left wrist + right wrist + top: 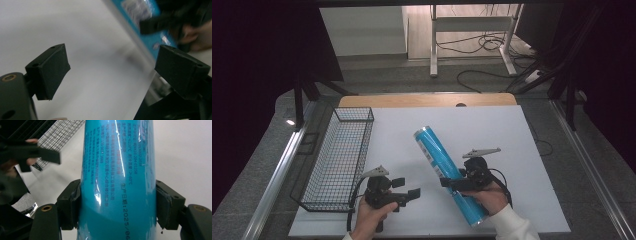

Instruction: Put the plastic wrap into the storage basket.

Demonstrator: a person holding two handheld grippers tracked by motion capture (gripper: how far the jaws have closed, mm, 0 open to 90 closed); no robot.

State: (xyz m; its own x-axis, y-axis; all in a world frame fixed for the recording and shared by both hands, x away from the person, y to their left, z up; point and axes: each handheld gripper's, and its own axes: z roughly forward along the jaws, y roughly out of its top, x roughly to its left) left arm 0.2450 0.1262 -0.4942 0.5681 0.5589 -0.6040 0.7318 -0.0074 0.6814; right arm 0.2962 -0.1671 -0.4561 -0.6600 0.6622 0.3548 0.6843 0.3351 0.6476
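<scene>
Right gripper [452, 182] pinches the blue tube [447, 172] low on its body, tilting it over the white table [492, 130], probably bound for the wire basket [339, 160], while the left gripper [409, 194] hangs spread and empty just beside it.

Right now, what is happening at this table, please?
A person works at a white table with a gripper in each hand. The right gripper is clamped on a long blue tube, its pads pressed against both sides. The tube points up and away, toward the far side of the table. The left gripper is open and holds nothing; it sits just beside the tube. A black wire basket stands at the left edge, with nothing visible inside it.
</scene>
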